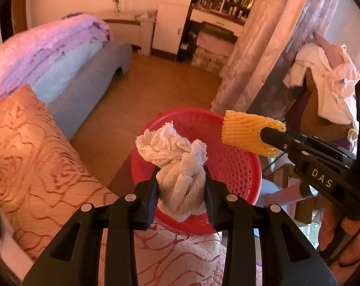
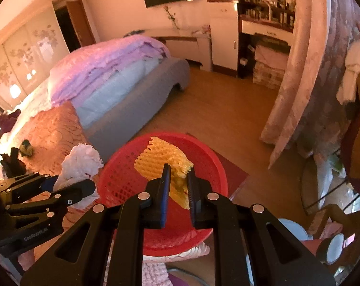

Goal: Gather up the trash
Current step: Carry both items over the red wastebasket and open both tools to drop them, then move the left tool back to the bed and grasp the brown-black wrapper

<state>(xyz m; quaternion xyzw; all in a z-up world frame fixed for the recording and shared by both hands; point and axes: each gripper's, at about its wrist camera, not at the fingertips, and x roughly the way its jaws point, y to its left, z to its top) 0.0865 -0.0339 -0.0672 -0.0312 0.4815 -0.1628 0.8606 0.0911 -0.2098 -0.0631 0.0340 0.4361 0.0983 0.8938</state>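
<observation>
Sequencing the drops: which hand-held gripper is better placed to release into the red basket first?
Probably right. The right hand-held gripper holds the yellow foam fruit net over the red plastic mesh basket; the left hand-held gripper's white foam net hangs nearer the rim.

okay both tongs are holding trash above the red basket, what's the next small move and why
Probably open both tongs and let go. The left tongs grip a white mesh wad and the right tongs a yellow foam net, both over the red basket, so each should fall inside.
</observation>
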